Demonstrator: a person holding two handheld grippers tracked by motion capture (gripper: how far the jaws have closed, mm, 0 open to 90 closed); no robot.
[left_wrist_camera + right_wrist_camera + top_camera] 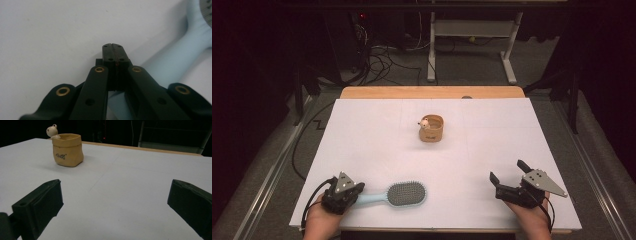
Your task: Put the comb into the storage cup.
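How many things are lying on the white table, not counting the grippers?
2. A light blue hairbrush lies near the front left, its handle by the left gripper. A tan pot with a small figure on its rim stands mid-table.

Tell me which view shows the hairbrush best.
The high view: the whole light blue hairbrush lies there, bristle head to the right, handle running to the left claw. The left gripper view catches a blurred stretch of its handle and a corner of its head beside the shut jaws.
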